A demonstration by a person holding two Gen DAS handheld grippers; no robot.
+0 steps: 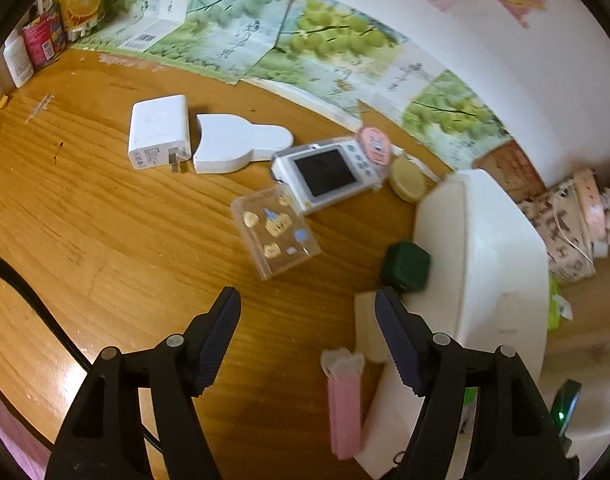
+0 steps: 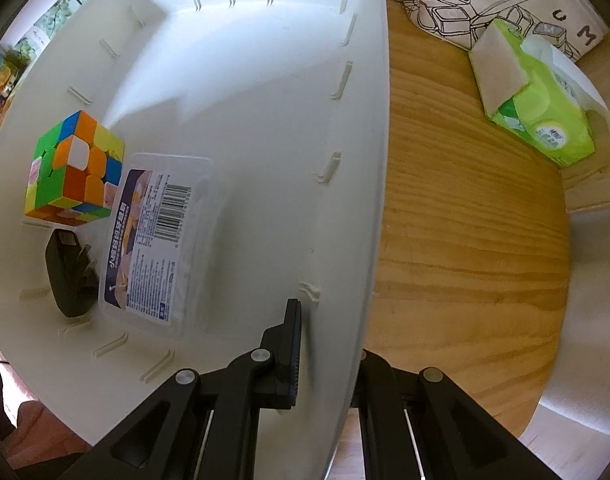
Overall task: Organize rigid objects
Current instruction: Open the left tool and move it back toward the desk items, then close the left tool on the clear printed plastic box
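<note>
bin steadied, next pick pending

my right gripper pinches the white bin wall, one finger inside, one outside. my left gripper hangs spread and empty over the table. i'd keep the bin pinned and approach the clear sticker case, mid frame, flat.

in the bin, lower left: one rubik's cube, one black plug, one labelled box.

on the table: one white charger, one camera, one green box.

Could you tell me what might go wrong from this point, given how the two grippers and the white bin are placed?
The right gripper clamps only the white bin wall, so the bin could tip and shift the cube inside. The open left gripper sits near the pink stick and could knock it while reaching for the clear case.
</note>
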